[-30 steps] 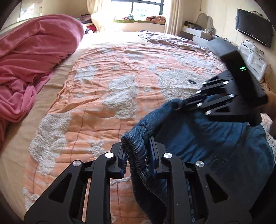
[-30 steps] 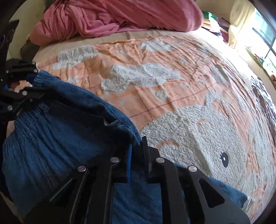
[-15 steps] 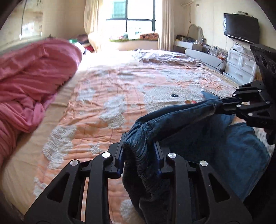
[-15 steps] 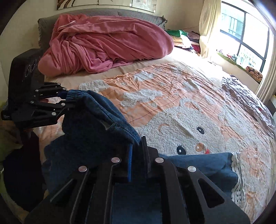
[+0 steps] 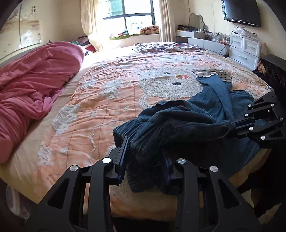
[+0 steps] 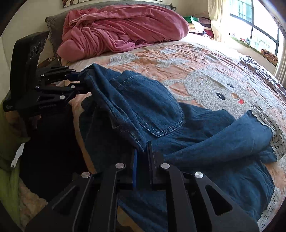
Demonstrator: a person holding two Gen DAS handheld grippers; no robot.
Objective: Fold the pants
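Pants: blue denim, lace-trimmed cuffs, lying at the near edge of the bed; waistband lifted and strung between the two tools, legs trailing away toward the bear motif, so the long axis runs from the grippers outward across the quilt. Left gripper: jaws have just been opening, a thick bunch of waistband between them, apparently still caught (grip looks loose). Right gripper: pressed together, pinching the opposite waistband corner. Both hands equally near the waist end. Surface: peach quilt, soft, wrinkled. Room: pink blanket heaped at the headboard, window, wall television.
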